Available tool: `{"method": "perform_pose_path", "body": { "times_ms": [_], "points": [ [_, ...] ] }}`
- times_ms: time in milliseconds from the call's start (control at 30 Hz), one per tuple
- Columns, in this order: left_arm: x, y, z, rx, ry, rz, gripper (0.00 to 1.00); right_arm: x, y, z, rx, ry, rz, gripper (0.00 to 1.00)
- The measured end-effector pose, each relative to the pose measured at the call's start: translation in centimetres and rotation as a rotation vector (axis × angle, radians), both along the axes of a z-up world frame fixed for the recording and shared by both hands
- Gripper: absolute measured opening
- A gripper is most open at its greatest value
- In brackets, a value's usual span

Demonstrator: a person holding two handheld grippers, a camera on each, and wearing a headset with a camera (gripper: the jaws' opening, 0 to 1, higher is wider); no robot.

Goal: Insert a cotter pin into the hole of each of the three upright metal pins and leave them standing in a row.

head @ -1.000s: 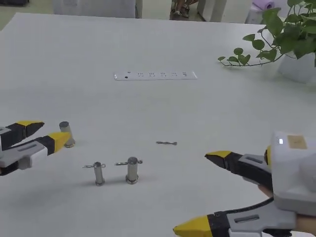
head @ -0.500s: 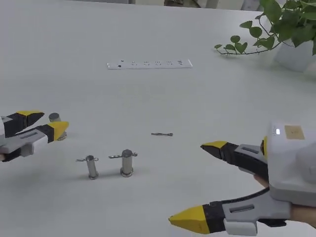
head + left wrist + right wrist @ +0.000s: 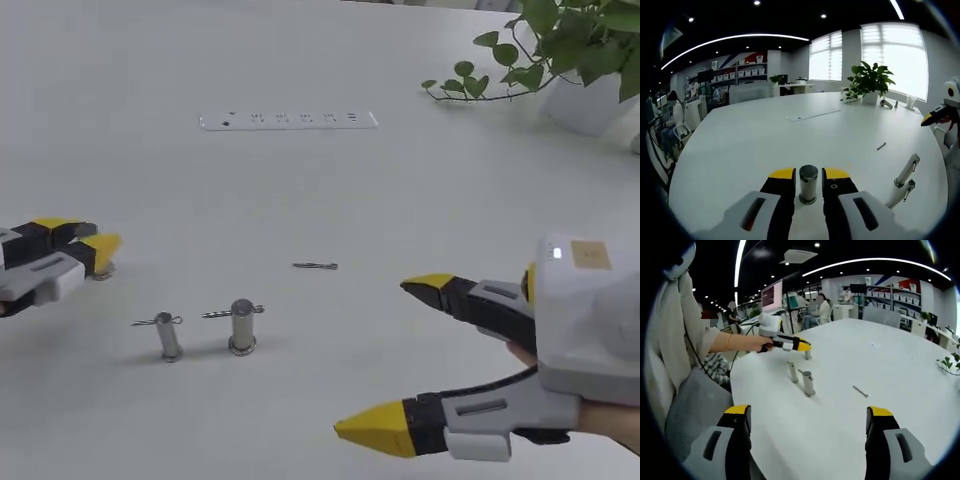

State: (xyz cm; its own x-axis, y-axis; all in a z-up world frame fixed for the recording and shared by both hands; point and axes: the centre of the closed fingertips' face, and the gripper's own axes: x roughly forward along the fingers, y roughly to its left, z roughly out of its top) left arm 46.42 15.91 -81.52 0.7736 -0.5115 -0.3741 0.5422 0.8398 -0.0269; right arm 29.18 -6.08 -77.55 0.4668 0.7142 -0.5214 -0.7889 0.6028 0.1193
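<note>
Bracketing a bare upright silver metal pin (image 3: 808,185) at the white counter's (image 3: 300,190) left, the left gripper's (image 3: 95,238) fingers sit narrow, contact unclear. Right of it stand a small cottered silver pin (image 3: 168,335) and a larger cottered silver pin (image 3: 241,325), with a loose thin cotter pin (image 3: 314,266) farther right. The right gripper's (image 3: 370,358) fingers spread wide.

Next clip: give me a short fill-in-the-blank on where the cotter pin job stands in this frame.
1. The number of upright metal pins that already carry a cotter pin is ___.
2. The gripper whose jaws flank the bare metal pin is the ___ one.
3. ___ loose cotter pin lies on the table.
4. The jaws of the right gripper stand wide ___.
Missing words: two; left; one; open.
</note>
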Motion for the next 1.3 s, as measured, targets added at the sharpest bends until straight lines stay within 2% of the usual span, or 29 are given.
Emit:
{"method": "perform_pose_path", "body": {
  "times_ms": [167,500,833,1033,1300],
  "points": [
    [0.00,0.04,-0.37,0.007,0.007,-0.006,0.12,0.15,-0.23,-0.09,-0.002,0.001,-0.009,0.95],
    [0.04,0.02,-0.35,-0.001,0.009,-0.022,0.12,0.11,-0.07,-0.28,-0.007,0.006,-0.006,0.95],
    [0.13,0.05,-0.37,0.004,-0.002,-0.040,0.11,0.03,0.03,-0.30,-0.012,0.006,-0.006,0.95],
    [-0.21,0.02,-0.35,0.013,0.002,-0.056,0.11,0.02,-0.02,-0.20,-0.017,0.002,-0.007,0.95],
    [-0.78,0.45,0.55,0.007,-0.013,-0.065,0.11,-0.12,0.11,-0.13,-0.021,0.001,-0.002,0.95]
  ]
}}
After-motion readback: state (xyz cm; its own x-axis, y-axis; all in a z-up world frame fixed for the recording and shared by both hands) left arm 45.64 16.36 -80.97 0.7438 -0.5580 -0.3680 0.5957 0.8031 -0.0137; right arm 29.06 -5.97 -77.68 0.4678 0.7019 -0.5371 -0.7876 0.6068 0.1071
